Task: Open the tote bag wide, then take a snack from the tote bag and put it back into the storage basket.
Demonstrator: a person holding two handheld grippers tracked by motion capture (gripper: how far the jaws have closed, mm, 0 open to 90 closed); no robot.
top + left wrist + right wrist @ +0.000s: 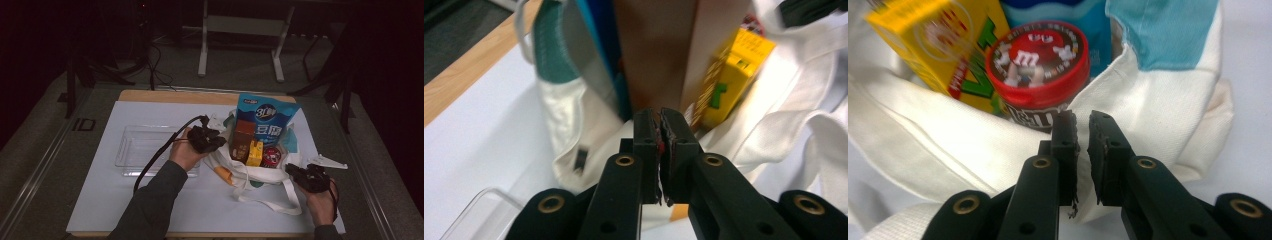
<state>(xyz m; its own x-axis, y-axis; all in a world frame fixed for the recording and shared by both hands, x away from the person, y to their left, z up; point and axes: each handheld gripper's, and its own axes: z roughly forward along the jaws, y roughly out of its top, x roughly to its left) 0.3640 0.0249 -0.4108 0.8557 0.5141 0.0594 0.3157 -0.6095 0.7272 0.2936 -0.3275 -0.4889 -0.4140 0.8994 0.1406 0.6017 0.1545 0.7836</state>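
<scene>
A white cloth tote bag (250, 176) lies open on the white mat, holding a tall blue pouch (265, 117), a brown box (243, 137), a yellow box (255, 152) and a red-lidded candy tub (271, 156). My left gripper (220, 141) is at the bag's left rim. In the left gripper view its jaws (660, 117) are shut with nothing between them, pointing at the brown box (659, 50) and the yellow box (734, 70). My right gripper (290, 168) is at the bag's right corner. Its jaws (1082, 120) stand a narrow gap apart, empty, just short of the bag's rim (1158, 110) and the tub (1038, 60).
A clear plastic tray (131, 150) sits on the mat left of the bag, with the left gripper's cable trailing across it. The bag's strap (270, 204) loops toward the front edge. A wooden table edge (165, 96) runs along the back; dark floor and a white stand lie beyond.
</scene>
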